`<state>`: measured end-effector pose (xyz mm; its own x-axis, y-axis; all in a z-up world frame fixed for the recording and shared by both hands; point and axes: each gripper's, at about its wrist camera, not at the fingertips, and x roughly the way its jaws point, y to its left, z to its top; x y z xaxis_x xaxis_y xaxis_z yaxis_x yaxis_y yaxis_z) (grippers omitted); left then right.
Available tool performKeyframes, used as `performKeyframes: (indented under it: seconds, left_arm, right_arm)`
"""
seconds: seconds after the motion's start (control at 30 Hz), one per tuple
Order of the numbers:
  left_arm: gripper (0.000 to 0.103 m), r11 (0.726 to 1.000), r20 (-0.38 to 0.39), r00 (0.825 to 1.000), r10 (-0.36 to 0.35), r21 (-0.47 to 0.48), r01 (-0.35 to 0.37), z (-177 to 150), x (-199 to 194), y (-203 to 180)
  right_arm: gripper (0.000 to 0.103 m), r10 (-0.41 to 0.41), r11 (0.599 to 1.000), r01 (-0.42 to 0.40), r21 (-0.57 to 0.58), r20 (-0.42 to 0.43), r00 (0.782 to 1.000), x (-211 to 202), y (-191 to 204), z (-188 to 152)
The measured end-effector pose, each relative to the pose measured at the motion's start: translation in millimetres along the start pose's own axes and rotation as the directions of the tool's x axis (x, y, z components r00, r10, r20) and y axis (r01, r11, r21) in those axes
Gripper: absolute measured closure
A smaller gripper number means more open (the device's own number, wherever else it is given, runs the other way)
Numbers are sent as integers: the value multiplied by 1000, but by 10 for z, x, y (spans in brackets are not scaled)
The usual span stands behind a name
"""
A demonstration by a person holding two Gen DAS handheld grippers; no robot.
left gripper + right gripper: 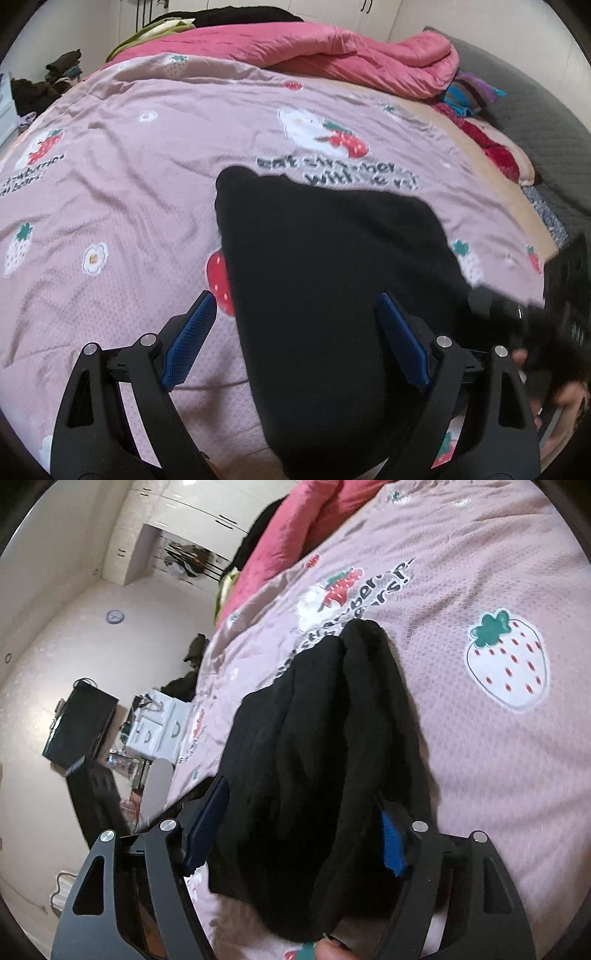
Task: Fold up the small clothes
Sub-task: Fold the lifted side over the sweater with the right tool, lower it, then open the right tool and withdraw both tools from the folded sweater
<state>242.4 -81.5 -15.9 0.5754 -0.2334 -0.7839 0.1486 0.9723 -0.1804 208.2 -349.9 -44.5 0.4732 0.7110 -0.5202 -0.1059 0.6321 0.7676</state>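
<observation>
A: Item one: soft black knit garment [325,280], matte, folded into a rounded oblong, lying on the lilac strawberry-print quilt [122,192].

B: Left gripper [295,332]?

A: Tilted down over the near end of the garment, blue ribbed pads [192,332] wide apart, clamping nothing.

B: Right gripper [301,834]?

A: Rolled sideways; jaws apart, cloth between them, left pad clear, right pad half hidden by folds.

B: Exclusive to each view?

A: Right view: lengthwise ridges in the garment, white drawer unit [159,727]. Left view: crumpled pink duvet [332,51].
</observation>
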Motion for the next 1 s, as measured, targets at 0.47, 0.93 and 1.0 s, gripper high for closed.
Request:
performKeyframes:
  seconds: [0.47, 0.93, 1.0]
  left_arm:
    - [18, 998, -27, 1000, -10, 58, 11, -82, 107, -253]
    - [17, 998, -14, 1000, -14, 56, 15, -177, 37, -263]
    - [17, 998, -4, 1000, -20, 54, 20, -193, -11, -261]
  right_arm:
    - [84, -169, 954, 168, -247, 16, 985, -21, -28, 121]
    - [63, -326, 876, 370, -309, 185, 927, -339, 156, -207]
    - [52, -331, 866, 384, -319, 210, 920, -393, 204, -259]
